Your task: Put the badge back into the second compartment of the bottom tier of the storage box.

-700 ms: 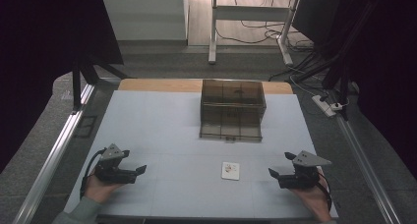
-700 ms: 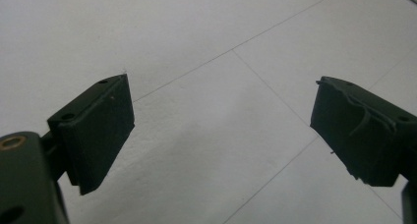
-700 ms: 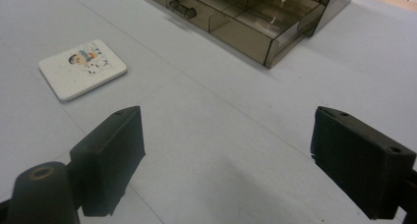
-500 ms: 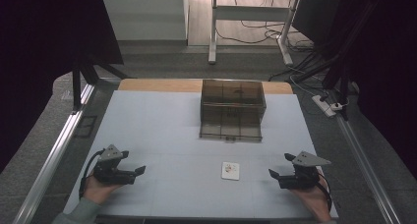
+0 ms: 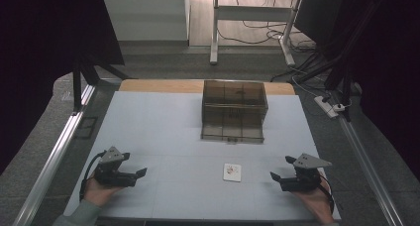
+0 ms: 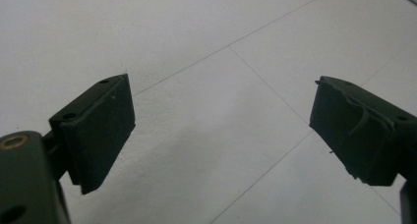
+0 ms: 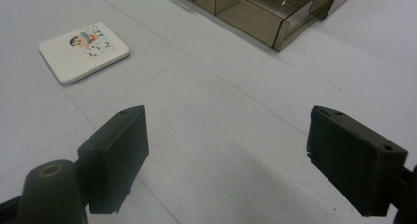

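A small white square tile with a cartoon picture lies flat on the pale table, in front of a smoky clear plastic drawer box. The tile appears at the upper left of the right gripper view, the box at the top. My right gripper rests at the front right, open, nothing between its jaws. My left gripper rests at the front left, open and empty over bare table. Both point inward toward the tile.
The box's drawer tray is pulled out toward me. Metal rails run along both table sides. A power strip and cables lie on the floor at the right. A wooden strip edges the far side.
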The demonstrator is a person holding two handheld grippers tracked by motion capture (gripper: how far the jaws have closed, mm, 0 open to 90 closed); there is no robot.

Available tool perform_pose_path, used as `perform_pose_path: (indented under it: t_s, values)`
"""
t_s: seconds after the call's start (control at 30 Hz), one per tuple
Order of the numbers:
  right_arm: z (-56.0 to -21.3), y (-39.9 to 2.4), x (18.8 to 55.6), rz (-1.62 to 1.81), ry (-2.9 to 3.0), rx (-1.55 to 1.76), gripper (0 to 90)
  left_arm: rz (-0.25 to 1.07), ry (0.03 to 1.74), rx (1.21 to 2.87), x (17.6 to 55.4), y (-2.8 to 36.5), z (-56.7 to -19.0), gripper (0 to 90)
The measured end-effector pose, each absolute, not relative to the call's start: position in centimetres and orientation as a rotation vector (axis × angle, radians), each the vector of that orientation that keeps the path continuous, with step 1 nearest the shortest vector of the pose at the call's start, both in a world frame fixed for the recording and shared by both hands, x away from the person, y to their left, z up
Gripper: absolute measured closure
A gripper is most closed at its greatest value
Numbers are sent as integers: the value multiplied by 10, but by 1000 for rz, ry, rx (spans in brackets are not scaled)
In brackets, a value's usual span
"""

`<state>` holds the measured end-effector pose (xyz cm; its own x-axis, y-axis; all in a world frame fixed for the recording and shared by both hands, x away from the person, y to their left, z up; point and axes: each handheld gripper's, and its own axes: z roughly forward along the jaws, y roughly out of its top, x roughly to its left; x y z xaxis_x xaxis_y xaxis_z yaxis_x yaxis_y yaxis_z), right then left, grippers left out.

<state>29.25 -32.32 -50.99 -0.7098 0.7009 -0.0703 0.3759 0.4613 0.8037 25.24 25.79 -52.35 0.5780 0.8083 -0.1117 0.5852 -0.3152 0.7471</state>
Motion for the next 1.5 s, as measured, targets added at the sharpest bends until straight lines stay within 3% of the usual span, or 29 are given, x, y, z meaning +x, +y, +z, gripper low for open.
perform_pose_path:
  t_s: [0.77, 1.5]
  values:
    - [-494, -313, 298, 1193, 2301, 849, 214, 361, 1110, 2028, 253, 259, -524, 99]
    - [-478, -292, 304, 1222, 2349, 783, 205, 359, 1105, 2032, 252, 259, -524, 104]
